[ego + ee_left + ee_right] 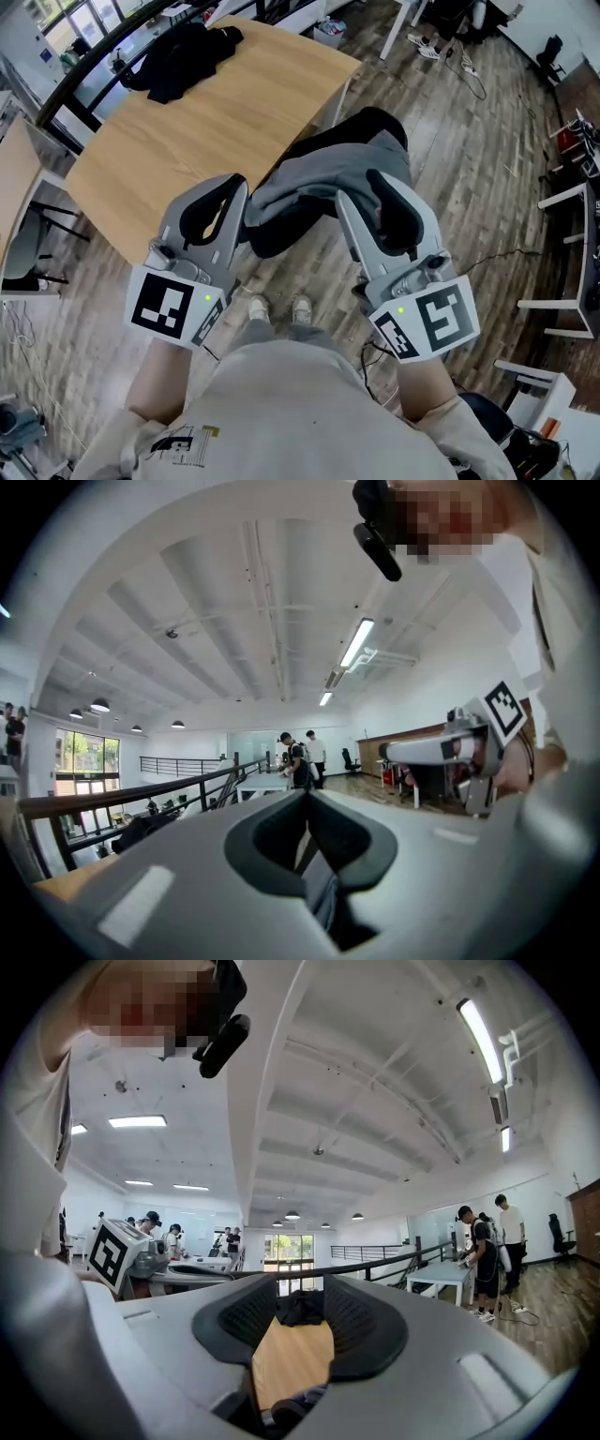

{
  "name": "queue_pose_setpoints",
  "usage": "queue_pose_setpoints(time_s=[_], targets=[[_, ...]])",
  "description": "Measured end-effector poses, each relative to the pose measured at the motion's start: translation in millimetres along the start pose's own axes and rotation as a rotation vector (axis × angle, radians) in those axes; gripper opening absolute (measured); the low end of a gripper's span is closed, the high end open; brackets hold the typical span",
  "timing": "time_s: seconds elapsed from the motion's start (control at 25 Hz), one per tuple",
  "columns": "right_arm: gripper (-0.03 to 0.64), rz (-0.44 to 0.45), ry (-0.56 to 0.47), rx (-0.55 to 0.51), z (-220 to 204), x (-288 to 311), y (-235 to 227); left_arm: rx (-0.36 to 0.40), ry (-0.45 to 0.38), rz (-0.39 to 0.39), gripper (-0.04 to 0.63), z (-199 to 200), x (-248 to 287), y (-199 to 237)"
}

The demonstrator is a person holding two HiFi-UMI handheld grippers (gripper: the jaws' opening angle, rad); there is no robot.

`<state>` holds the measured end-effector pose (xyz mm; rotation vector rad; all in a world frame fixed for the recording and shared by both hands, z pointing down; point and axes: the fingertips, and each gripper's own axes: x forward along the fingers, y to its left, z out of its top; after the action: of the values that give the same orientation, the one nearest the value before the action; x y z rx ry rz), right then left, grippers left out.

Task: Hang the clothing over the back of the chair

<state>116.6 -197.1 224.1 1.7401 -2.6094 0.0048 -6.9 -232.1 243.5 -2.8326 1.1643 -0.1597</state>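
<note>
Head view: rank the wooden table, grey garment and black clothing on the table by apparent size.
1. wooden table, clearly largest.
2. grey garment.
3. black clothing, smaller, but farther from the camera, so their real order is unsure.

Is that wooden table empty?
No, a black garment lies bunched at the far end of the table.

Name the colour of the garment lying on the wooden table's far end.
The garment is black; the head view shows it best.
</note>
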Motion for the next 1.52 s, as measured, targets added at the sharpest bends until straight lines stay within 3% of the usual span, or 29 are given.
queue_pose_setpoints(time_s=[0.36, 0.56, 0.72, 1.0, 1.52], targets=[[0.124, 0.131, 0.027, 0.021, -13.8, 35.0, 55.4, -0.017, 0.034, 0.086, 0.002, -17.3, -30.6, 28.9], [0.059, 0.192, 0.089, 0.137, -46.2, 49.2, 72.2, -0.04, 0.074, 0.13, 0.002, -39.7, -45.0, 36.0], [0.0, 0.198, 0.151, 0.151, -70.4, 61.0, 78.8, -0.066, 0.117, 0.162, 0.002, -64.5, -52.1, 46.1], [0.0, 0.218, 0.212, 0.135, -93.6, 71.8, 89.9, -0.098, 0.145, 0.191, 0.002, -85.4, -59.2, 57.0], [0.0, 0.209, 0.187, 0.124, -87.6, 79.3, 86.8, -0.089, 0.126, 0.193, 0.002, -79.2, -51.6, 59.3]])
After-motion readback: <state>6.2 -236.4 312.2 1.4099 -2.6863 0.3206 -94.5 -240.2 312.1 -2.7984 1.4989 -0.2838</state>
